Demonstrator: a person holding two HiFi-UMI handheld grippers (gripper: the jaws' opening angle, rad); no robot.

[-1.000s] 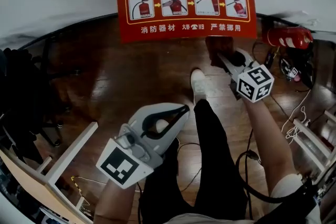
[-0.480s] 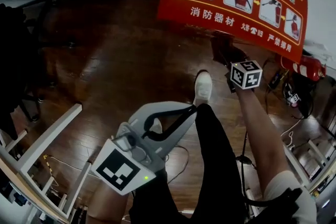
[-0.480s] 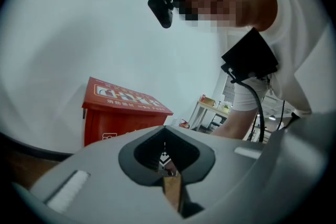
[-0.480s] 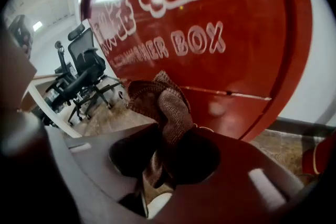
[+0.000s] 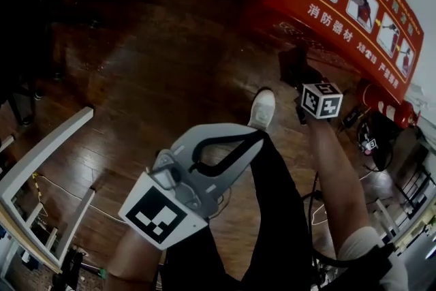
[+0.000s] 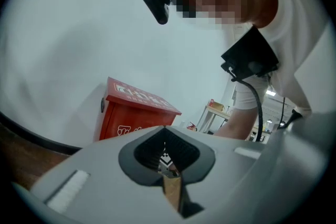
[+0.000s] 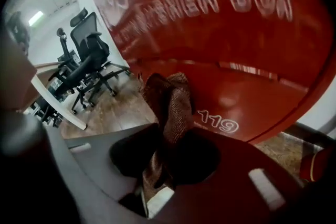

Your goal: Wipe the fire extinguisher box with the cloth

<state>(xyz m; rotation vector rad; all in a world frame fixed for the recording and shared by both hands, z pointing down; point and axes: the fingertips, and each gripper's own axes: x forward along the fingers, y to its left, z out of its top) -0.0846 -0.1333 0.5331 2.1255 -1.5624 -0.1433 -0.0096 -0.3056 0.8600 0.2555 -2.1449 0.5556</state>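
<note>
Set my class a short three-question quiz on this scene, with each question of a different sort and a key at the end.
1. Multiple choice: which number is printed on the fire extinguisher box just beside the cloth? A 911, B 119, C 112.
2. Fill the gap: in the head view, the ___ gripper is the one nearer the box.
3. True or false: the left gripper holds the cloth.

Key
1. B.
2. right.
3. False. The right gripper is shut on the cloth. The left gripper is shut with nothing in it.
</note>
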